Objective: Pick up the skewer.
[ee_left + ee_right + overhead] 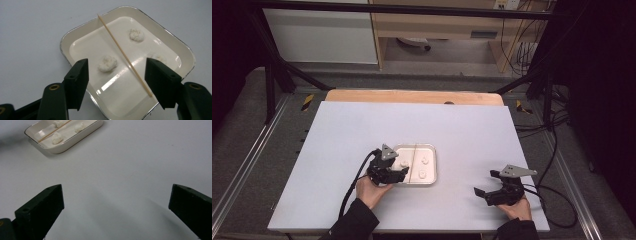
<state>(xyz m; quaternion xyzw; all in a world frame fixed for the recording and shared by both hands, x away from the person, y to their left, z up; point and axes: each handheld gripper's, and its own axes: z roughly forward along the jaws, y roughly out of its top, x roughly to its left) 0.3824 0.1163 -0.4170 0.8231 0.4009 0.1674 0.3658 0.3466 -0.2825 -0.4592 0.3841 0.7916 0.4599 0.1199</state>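
White board (362, 130) covers the work table, and near its front middle sits the landmark of the scene, a cream enamel tray (432, 150) with a thin metal rim. Largest to smallest from there: the left gripper (401, 172), held in a person's left hand (372, 191), reaches over the tray's near-left corner, its grey three-cornered plate uppermost. In the left gripper view (116, 75) its two black jaws stand partly spread above the tray floor, pinching nothing, with open air between each pad and the food below. The right gripper (482, 192) rests well to the right of the tray, close to the board's front edge, in the person's right hand (518, 207); in the right gripper view (116, 202) its jaws are spread wide over bare board, and the tray (75, 138) shows far off at the upper left.

Across the tray, rim to rim, lies a thin wooden skewer (123, 53), one end propped on the far rim and the other down near the right jaw. Three small white dough lumps lie on the tray floor. One lump (107, 63) sits on the left side of the skewer, directly between the left gripper's jaws. A second lump (136, 35) lies on the other side of the skewer, toward the far rim, and a third lump (158, 57) lies just beyond the right jaw, partly washed out by glare.
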